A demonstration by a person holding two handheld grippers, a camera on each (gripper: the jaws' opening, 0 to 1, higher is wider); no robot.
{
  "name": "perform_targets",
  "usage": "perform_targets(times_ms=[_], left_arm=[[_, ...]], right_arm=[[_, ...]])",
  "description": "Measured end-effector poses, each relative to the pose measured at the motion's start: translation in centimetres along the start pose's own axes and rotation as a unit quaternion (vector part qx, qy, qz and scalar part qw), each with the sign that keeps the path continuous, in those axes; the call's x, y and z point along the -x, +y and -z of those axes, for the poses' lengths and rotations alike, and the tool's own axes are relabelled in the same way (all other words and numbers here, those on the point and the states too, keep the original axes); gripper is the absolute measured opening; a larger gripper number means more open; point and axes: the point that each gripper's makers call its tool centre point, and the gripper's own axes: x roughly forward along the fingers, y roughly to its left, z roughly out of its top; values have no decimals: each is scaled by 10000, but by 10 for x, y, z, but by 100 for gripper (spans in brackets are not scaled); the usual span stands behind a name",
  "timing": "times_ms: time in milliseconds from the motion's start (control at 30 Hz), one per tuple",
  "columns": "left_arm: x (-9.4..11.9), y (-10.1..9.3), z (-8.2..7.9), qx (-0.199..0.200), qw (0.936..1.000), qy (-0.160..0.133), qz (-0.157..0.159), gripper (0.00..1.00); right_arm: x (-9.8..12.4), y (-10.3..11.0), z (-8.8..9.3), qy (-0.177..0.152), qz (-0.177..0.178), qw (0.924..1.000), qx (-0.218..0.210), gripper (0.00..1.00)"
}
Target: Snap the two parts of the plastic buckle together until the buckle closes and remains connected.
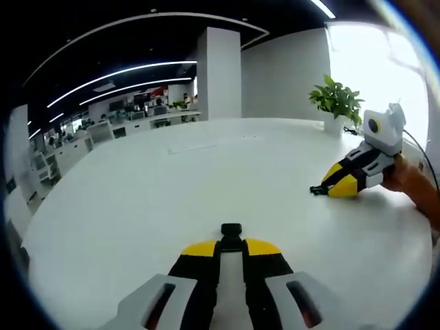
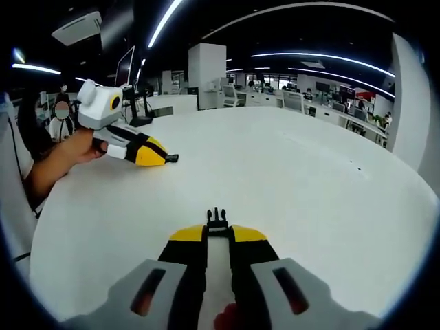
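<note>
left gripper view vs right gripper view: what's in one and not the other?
Left gripper view: a potted plant by the bright window, and the left hand-held gripper shut on a blocky black buckle half.
Right gripper view: the right hand-held gripper shut on a pronged buckle half, plus a monitor.
Both: the white table, the office behind, and the other gripper.

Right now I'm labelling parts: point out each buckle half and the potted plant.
socket half (image 1: 231,229), left gripper view, on its black end past the jaws.
pronged half (image 2: 217,220), right gripper view, on its prongs.
potted plant (image 1: 336,98), left gripper view, on its leaves.
</note>
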Motion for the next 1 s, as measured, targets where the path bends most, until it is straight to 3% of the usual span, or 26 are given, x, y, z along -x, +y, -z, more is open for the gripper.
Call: perform_targets(times_ms=[1000], left_arm=[[3,-4,-1,-28,10000,-23,60,12]], right_arm=[[6,-1,-1,-11,130,9999,75,12]])
